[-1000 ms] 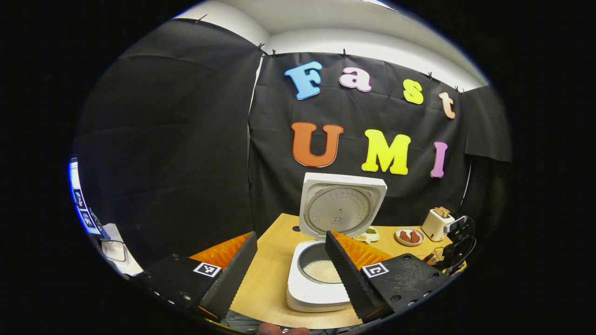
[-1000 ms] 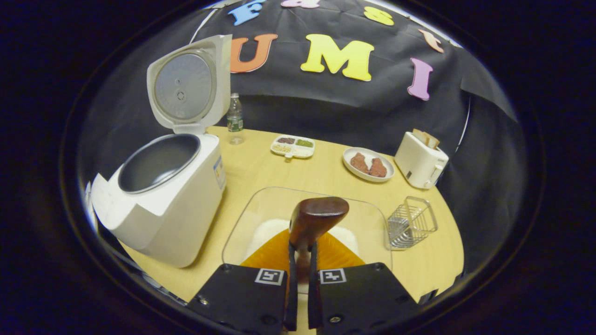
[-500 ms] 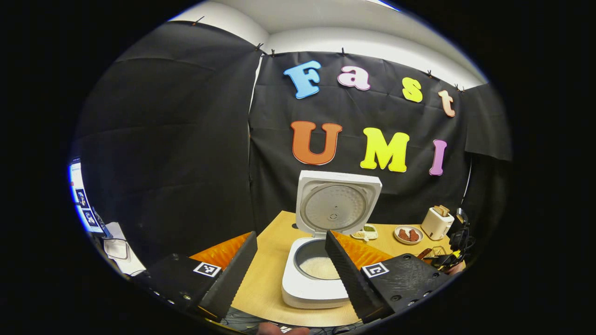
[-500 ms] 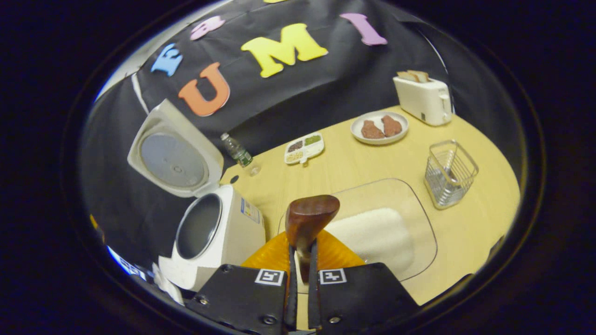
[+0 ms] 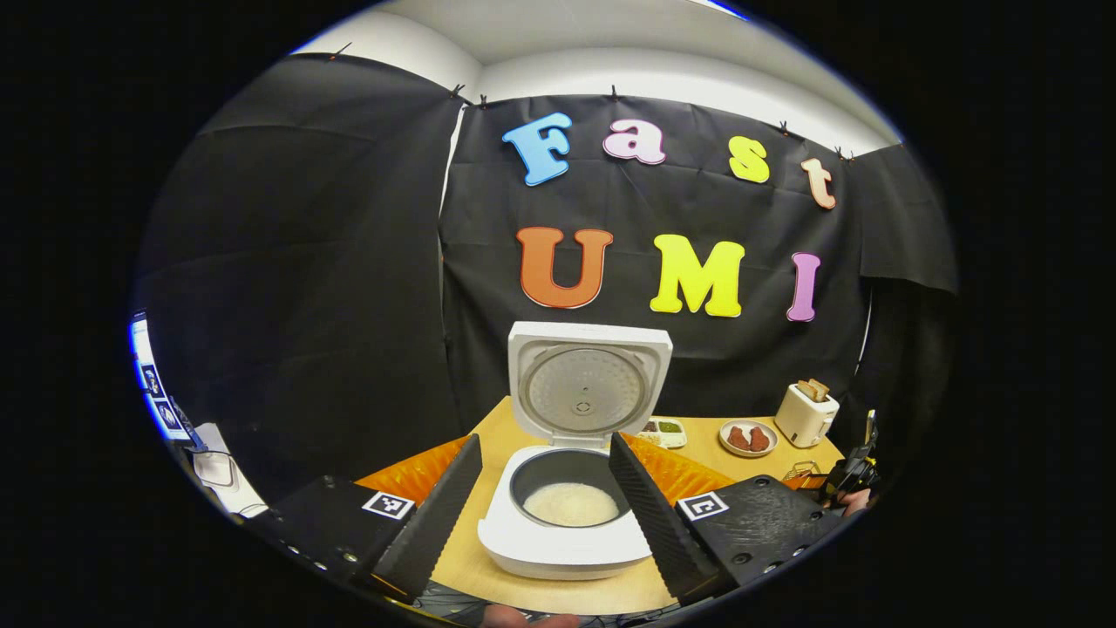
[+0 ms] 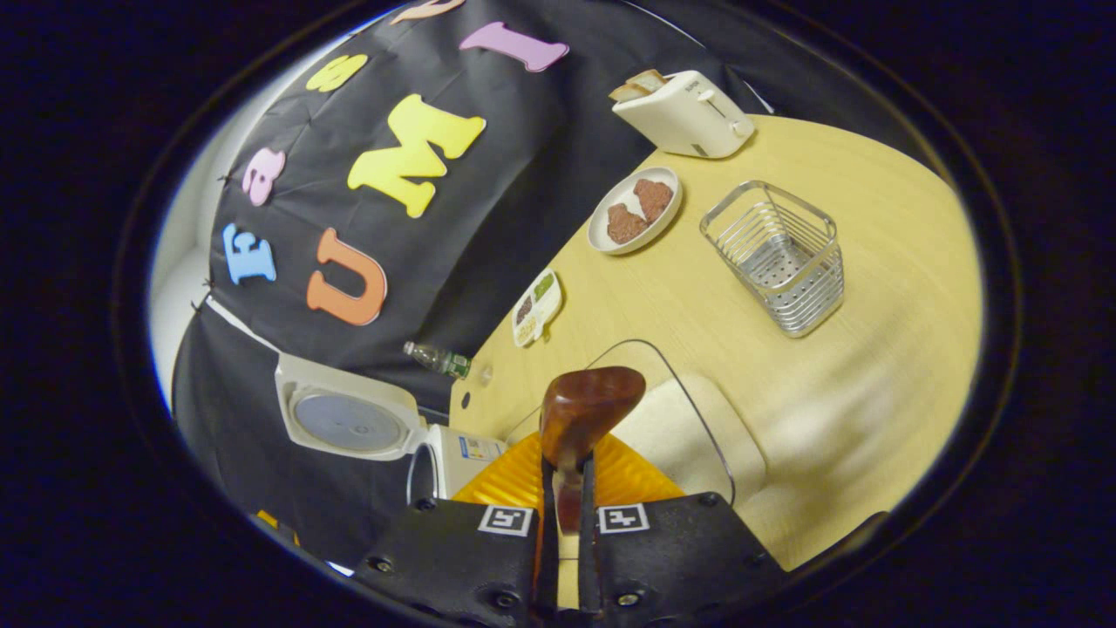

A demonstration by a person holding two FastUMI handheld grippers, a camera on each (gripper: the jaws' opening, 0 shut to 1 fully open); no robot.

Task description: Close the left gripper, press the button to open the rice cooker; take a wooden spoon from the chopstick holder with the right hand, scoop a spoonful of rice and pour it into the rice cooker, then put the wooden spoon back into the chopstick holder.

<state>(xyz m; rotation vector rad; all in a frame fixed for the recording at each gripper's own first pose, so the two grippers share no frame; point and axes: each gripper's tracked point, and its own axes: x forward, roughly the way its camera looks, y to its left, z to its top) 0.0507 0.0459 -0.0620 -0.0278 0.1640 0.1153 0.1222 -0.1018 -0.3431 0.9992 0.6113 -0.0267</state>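
The white rice cooker (image 5: 558, 551) stands open with its lid (image 5: 589, 392) upright, and white rice (image 5: 571, 503) lies in its pot. My left gripper (image 5: 545, 515) is open, its fingers wide apart on either side of the cooker and short of it. My right gripper (image 6: 565, 515) is shut on the handle of the wooden spoon (image 6: 586, 408), whose dark bowl sticks up over the glass tray (image 6: 632, 358) of rice. In this rolled right gripper view, the wire chopstick holder (image 6: 776, 257) stands further out on the table, and the open rice cooker (image 6: 384, 427) sits at the lower left.
On the wooden table (image 6: 881, 288) a white toaster (image 6: 684, 113), a plate of brown food (image 6: 632, 209), a small divided dish (image 6: 536, 305) and a water bottle (image 6: 436, 358) line the back along the wall. The other gripper and hand (image 5: 850, 480) show at the far right.
My right gripper has rolled and swung with the spoon, away from the cooker and toward the wire holder. The left gripper has shifted a little; the cooker now sits between its fingers.
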